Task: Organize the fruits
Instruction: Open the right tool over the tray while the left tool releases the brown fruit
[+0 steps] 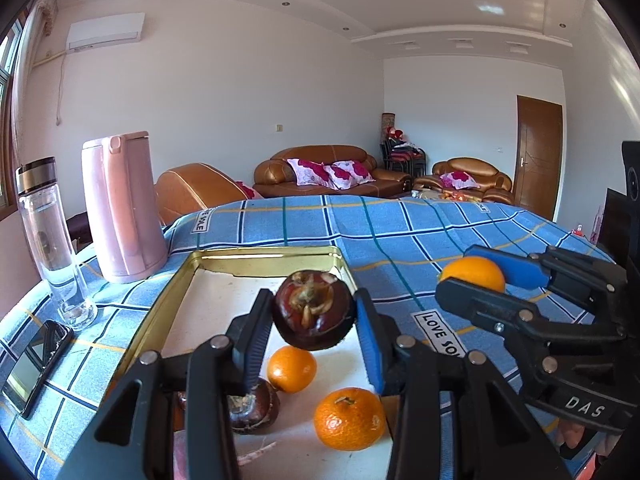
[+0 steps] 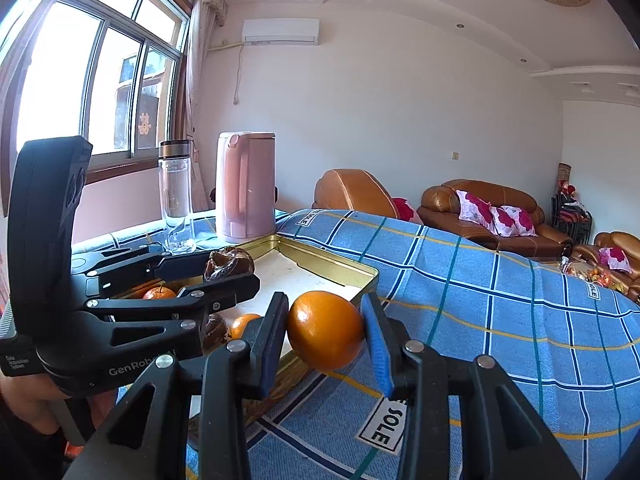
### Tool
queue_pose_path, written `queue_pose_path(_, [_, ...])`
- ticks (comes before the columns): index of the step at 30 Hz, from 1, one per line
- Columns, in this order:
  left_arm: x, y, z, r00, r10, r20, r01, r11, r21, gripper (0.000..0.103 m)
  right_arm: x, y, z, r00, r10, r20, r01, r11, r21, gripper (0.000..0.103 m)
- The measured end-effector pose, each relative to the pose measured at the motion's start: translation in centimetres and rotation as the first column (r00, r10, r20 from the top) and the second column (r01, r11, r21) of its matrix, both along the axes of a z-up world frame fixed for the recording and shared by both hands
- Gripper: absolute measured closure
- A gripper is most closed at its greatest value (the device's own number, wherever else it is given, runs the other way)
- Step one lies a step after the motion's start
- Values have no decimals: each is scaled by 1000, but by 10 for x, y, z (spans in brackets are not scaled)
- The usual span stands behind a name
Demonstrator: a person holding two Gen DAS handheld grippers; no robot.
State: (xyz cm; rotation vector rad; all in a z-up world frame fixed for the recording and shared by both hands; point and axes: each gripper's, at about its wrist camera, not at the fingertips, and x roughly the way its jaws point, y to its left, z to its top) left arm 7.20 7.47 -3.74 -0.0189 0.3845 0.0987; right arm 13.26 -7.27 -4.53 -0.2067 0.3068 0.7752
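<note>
Left gripper (image 1: 314,316) pinching a mangosteen (image 1: 314,310) btwn both pads, held up over the gold tray (image 1: 160,296). Right gripper (image 2: 325,332) clamped on an orange (image 2: 325,330), just right of the tray edge, above the blue checked cloth (image 2: 500,300). More fruit lying in tray w/ two tangerines near.

dark maroon mangosteen (image 1: 314,312), orange tangerine (image 2: 326,330), gold tray (image 1: 264,256), blue plaid cloth (image 1: 400,232), pink kettle (image 1: 122,206).
</note>
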Motion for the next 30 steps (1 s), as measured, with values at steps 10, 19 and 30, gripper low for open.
queue_pose_path(10, [-3,22,-7,998,49,-44,-49,999,4,61,-9,29,-7,998,68,-16,-68,997,-29,63])
queue_pose_path(19, [-8,50,-15,990,106,-96,-107,994,-4,61,-13,56,-15,991,125,-46,-128,989,-72,63])
queue_pose_path(30, [-6,62,-31,978,116,-171,-119,993,-5,60,-14,79,-25,981,170,-95,-184,970,-156,63])
